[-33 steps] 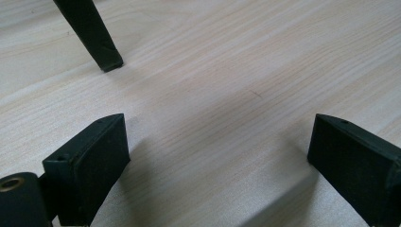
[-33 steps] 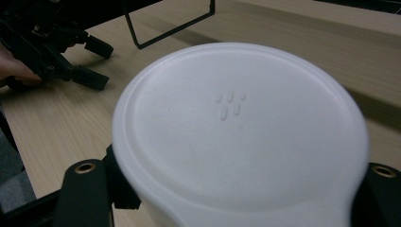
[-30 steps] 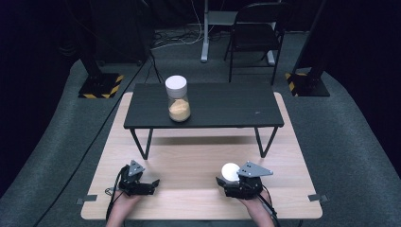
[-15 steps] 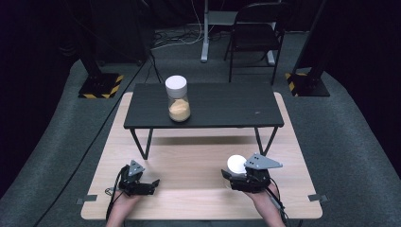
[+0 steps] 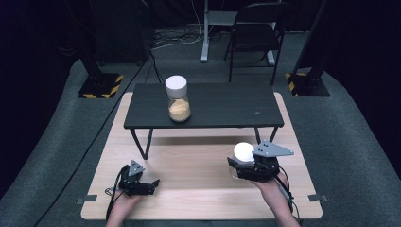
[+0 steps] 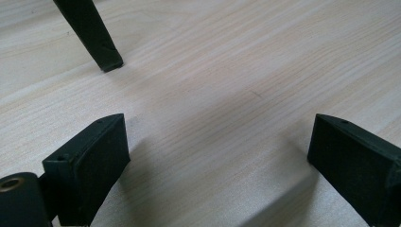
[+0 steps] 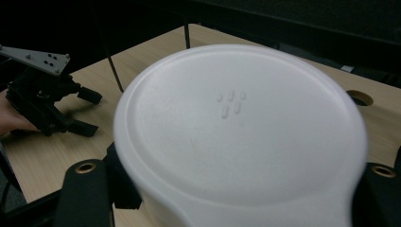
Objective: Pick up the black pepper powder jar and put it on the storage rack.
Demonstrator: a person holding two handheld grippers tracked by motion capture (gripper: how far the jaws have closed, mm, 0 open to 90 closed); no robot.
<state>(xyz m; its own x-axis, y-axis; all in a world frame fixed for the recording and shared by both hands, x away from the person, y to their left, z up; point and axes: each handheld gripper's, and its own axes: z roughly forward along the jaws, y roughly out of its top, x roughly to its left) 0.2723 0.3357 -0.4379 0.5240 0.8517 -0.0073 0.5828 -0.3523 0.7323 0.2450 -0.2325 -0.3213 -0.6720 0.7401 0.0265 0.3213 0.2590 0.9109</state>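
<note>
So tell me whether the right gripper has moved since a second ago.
Yes: the right gripper with its white-lidded jar has shifted up the high view, toward the black shelf.

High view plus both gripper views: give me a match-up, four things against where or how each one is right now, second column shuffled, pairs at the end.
Things:
1. right gripper
2. left gripper
3. jar with white lid
4. chair

States:
A. stands on the black raised shelf, orange contents in its lower part
B. jaws open, low over the wooden tabletop, nothing between them
C. on the floor beyond the table
D. shut on a white-lidded container

Pairs: 1-D, 2-B, 3-A, 4-C
</note>
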